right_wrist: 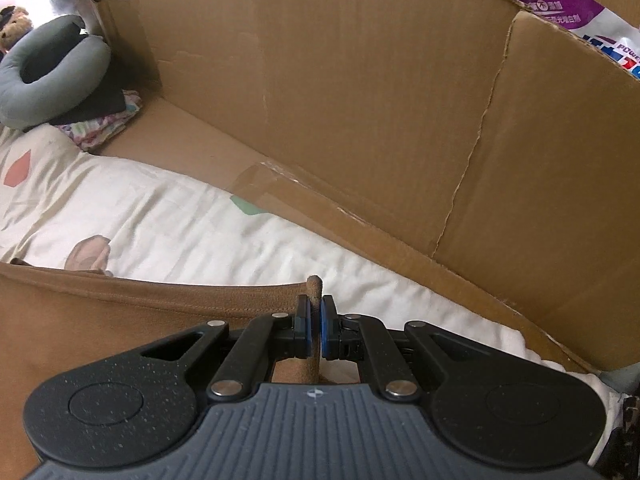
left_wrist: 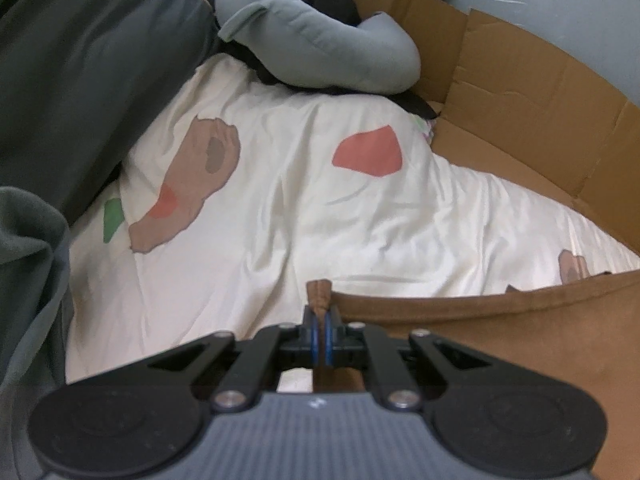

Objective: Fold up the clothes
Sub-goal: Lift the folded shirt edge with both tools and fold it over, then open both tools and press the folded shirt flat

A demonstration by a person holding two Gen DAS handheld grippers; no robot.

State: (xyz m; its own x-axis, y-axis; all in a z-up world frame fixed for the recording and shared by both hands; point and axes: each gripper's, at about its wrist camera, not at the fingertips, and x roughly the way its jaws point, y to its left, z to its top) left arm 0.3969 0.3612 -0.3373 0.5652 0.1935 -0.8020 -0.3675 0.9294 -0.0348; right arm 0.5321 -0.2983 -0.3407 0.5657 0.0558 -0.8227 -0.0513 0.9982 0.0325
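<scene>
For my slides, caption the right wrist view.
Right claw shut on a brown garment edge, above a patterned sheet beside a cardboard wall.

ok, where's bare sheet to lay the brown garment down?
Free: white sheet ahead of both claws, between the dark blanket and the cardboard wall. Crowded: far corner, with the grey neck pillow on folded clothes.

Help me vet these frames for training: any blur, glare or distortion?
Left wrist: soft overall, the brown garment smeared near the left gripper; strong fisheye bending of the cardboard. Right wrist: sharper; right gripper crisp, cardboard wall bowed, top-left corner blown out by bright light.
</scene>
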